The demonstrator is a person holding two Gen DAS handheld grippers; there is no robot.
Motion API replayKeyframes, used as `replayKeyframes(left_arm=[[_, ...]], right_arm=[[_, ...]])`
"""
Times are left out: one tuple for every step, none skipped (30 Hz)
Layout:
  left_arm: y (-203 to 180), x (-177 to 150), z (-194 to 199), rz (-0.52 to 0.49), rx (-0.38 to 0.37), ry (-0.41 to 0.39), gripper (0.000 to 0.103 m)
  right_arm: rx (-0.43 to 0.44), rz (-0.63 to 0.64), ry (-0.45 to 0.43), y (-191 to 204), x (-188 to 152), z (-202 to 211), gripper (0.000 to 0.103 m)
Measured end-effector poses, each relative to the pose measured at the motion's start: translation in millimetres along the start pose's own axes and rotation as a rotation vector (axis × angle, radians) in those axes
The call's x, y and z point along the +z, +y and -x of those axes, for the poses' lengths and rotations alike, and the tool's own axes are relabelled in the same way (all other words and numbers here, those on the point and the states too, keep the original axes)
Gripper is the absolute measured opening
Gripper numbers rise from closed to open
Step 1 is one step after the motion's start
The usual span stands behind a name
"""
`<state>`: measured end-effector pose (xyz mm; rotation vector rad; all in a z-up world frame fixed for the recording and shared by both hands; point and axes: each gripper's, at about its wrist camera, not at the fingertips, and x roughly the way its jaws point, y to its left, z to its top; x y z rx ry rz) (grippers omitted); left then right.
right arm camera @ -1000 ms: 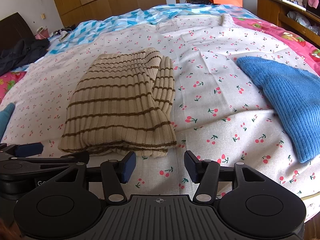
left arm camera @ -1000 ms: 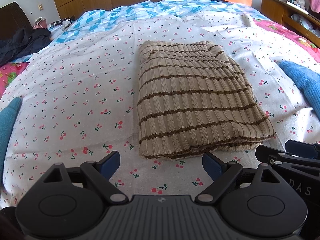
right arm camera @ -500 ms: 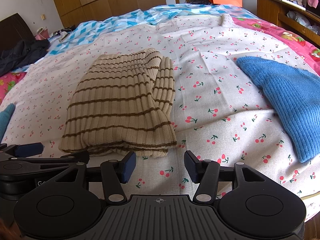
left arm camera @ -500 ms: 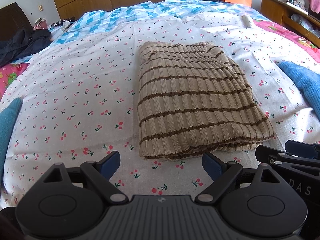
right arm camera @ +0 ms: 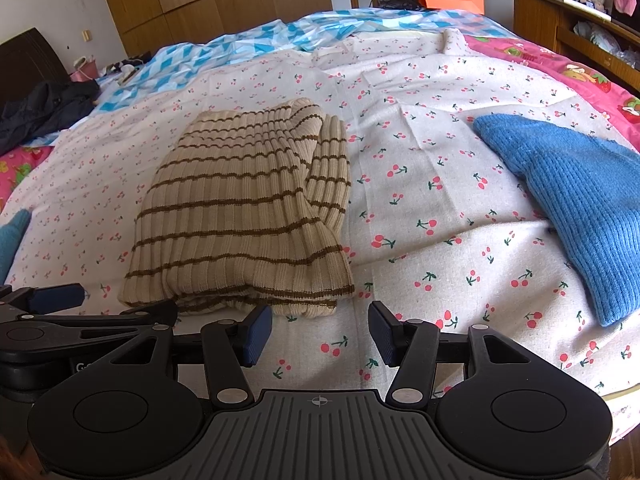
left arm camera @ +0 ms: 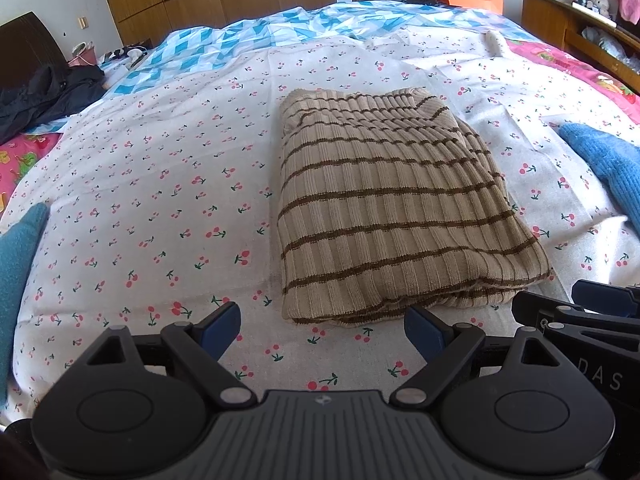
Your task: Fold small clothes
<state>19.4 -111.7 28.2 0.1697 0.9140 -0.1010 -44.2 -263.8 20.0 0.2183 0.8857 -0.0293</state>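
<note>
Left wrist view: my left gripper [left arm camera: 322, 330] hangs low over the cherry-print sheet [left arm camera: 160, 184], its jaws spread wide and holding nothing. The folded striped sweater [left arm camera: 384, 216] lies just ahead of the blue pads [left arm camera: 222, 322], slightly right of centre, its near edge close to the fingertips but not touching them. My right gripper [left arm camera: 600, 300] shows at the right edge, beside the sweater's near right corner. A blue knit garment [left arm camera: 604, 164] lies well apart at the far right, and a teal cloth [left arm camera: 20, 264] sits at the left edge.

Right wrist view: my right gripper [right arm camera: 320, 334] is likewise released, jaws apart over bare sheet [right arm camera: 440, 200], gripping nothing. The sweater [right arm camera: 244, 212] rests ahead and to the left, folded into a rough rectangle with a layer showing along its right side. My left gripper [right arm camera: 56, 300] appears at the left, near the sweater's near left corner. The blue knit garment [right arm camera: 572, 200] lies to the right.
</note>
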Motion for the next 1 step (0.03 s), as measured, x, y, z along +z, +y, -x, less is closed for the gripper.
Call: replayKeyframes(left_arm=[[-0.1, 0.2, 0.0, 0.0, 0.001, 0.0, 0.093]], right_arm=[[0.0, -0.001, 0.0, 0.2, 0.4, 0.2, 0.053]])
